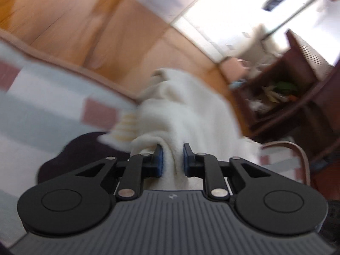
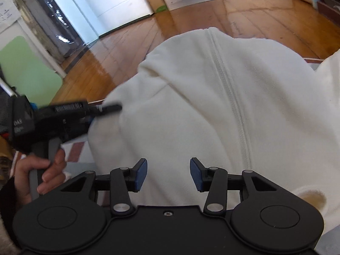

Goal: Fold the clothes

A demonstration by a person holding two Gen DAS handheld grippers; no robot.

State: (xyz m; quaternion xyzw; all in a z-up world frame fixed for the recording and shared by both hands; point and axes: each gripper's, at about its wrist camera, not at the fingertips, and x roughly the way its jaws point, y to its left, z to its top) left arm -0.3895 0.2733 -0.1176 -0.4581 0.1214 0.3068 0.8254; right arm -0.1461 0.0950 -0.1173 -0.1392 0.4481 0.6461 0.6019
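A cream fleece zip jacket (image 2: 212,97) lies bunched over a patterned rug. In the left wrist view my left gripper (image 1: 172,159) is shut on a fold of the jacket (image 1: 187,106), the cloth pinched between the blue pads (image 1: 159,159). The view is blurred by motion. In the right wrist view my right gripper (image 2: 168,175) is open, its blue pads (image 2: 141,175) hovering just above the jacket's lower part, holding nothing. The left gripper (image 2: 106,108) also shows there at the left, gripping the jacket's edge, with the person's hand (image 2: 42,170) on its handle.
The rug (image 1: 42,97) has grey, white and pink blocks and a beige border. Wooden floor (image 2: 233,14) lies beyond. A dark wooden shelf unit (image 1: 286,89) stands at right. A dark garment (image 1: 85,153) lies by the left gripper. A green mat (image 2: 27,74) stands at left.
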